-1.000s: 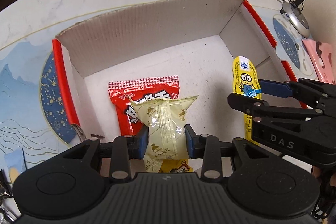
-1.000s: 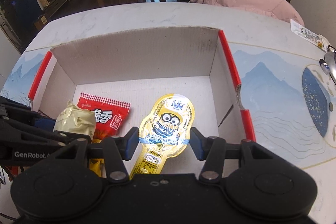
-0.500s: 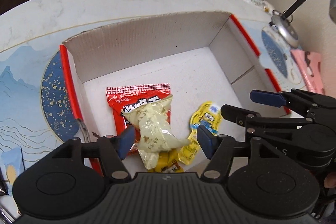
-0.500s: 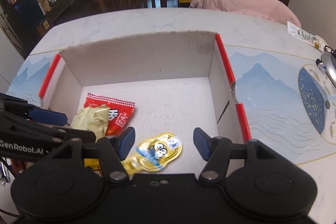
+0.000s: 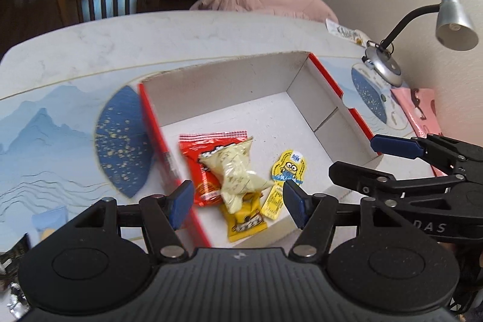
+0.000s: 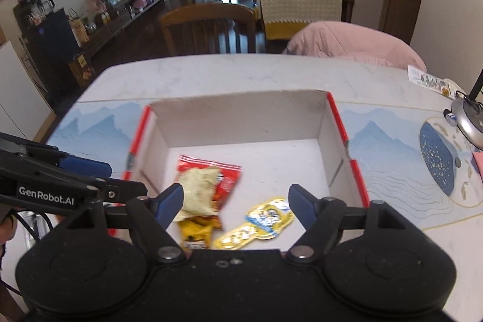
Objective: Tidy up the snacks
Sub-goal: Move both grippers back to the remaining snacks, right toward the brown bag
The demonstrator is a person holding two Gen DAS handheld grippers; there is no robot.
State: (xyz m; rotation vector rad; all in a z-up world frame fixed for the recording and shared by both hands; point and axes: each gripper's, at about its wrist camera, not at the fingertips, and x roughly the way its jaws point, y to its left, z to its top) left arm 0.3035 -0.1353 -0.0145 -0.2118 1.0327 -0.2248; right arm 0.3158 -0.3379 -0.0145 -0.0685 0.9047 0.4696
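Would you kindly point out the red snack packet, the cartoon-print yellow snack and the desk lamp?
red snack packet (image 5: 193, 145), left wrist view, upper left face.
cartoon-print yellow snack (image 5: 290, 166), left wrist view, printed head.
desk lamp (image 5: 455, 20), left wrist view, silver shade.

Four snacks lie in our open cardboard box (image 5: 268, 80).

We see a shallow white box with red-edged side walls, open at the top, standing on the table. On its floor, toward the near left corner, a red packet (image 5: 196, 153) lies flat, and a pale crinkled pouch (image 5: 234, 168) rests on top of it, overlapping its right part. Under the pouch's near end a small yellow packet (image 5: 246, 224) pokes out toward the box's front. Just to the right of this pile, a yellow cartoon-printed sachet (image 5: 286, 174) with a rounded head and narrow tail lies flat on the bare floor. The far half of the box holds nothing.
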